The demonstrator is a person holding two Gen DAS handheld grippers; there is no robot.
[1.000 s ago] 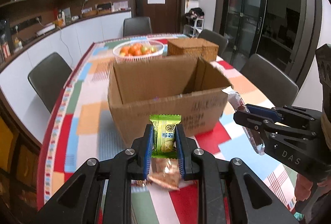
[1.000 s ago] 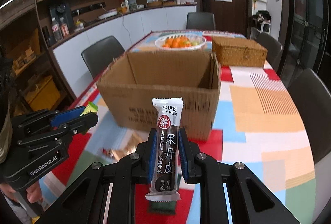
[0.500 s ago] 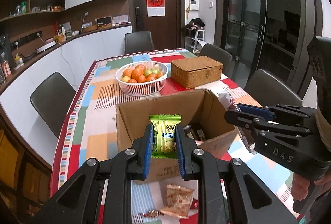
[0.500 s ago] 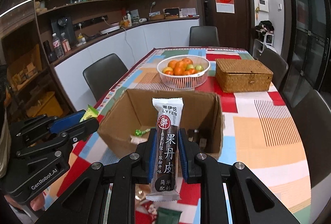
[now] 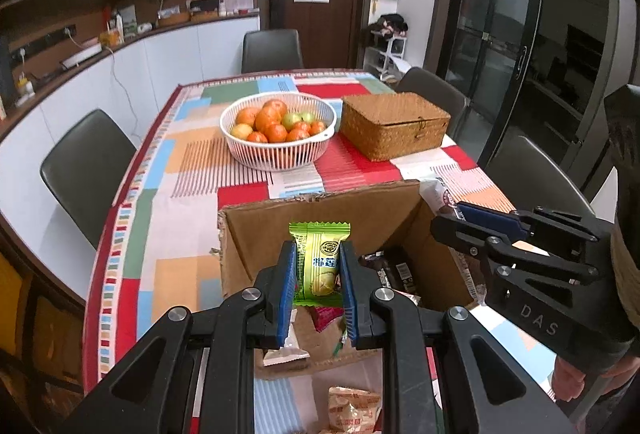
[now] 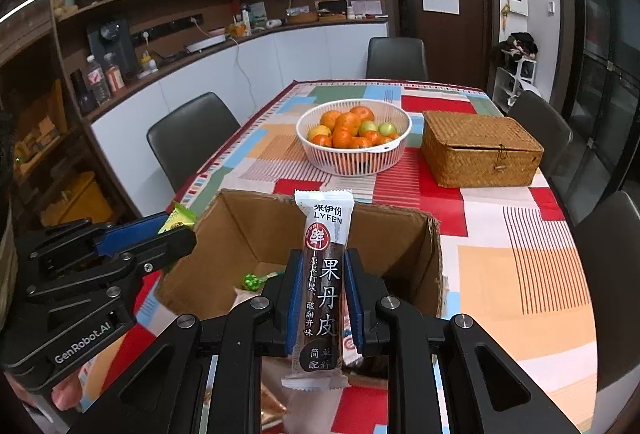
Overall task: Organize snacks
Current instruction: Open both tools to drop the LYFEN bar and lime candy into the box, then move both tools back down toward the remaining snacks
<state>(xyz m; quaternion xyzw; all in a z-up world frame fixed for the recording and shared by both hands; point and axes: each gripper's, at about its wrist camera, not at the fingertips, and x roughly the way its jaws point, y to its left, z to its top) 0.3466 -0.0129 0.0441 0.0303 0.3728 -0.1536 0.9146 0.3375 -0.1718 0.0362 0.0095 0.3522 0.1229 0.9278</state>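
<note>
Holding a snack each, both grippers had risen from surface level a second before to a spot above the open cardboard box (image 5: pixel 320 218); its inside, hidden earlier behind the near wall, now showed wrappers on the floor. That suggested both snacks were about ready to drop in. The left gripper (image 5: pixel 316 274) had its fingers narrow on a green packet (image 5: pixel 319 258), upright over the near wall. The right gripper (image 6: pixel 322 298) pinched a long dark fruit-leather bar (image 6: pixel 324 274), also over the box's near side. Seen by the left camera, the right gripper sat at 3 o'clock, close by, so the two could crowd each other. A fruit basket (image 5: pixel 276 153) and a wicker box (image 5: pixel 394 127) stood at 12 o'clock, well apart. Loose packets (image 5: pixel 352 410) lay at 6 o'clock on the surface (image 5: pixel 192 161).
</note>
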